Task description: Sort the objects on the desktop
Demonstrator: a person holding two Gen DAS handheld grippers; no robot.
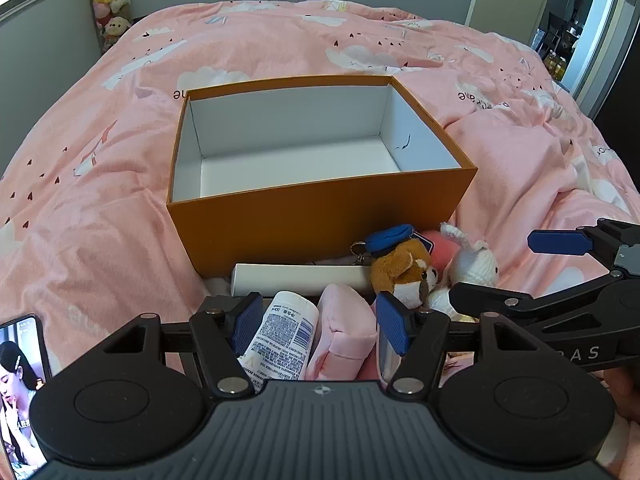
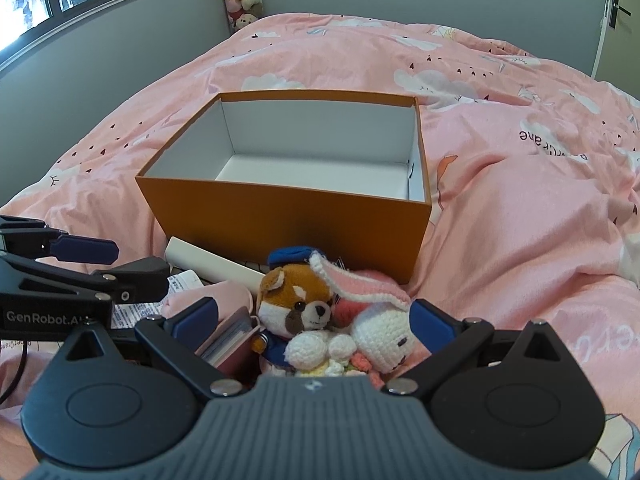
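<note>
Left claw [image 1: 320, 326] gapes over a white tube [image 1: 280, 344] and pink pouch [image 1: 344, 340], below the orange box [image 1: 316, 220].

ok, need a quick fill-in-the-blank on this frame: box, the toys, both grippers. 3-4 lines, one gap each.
1. The orange box on the pink bedspread holds ____.
2. The brown plush dog wears a hat coloured ____.
3. The white tube lies between the open fingers of the ____ gripper.
4. The crocheted rabbit lies between the open fingers of the ____ gripper.

Missing words: nothing; blue; left; right
</note>
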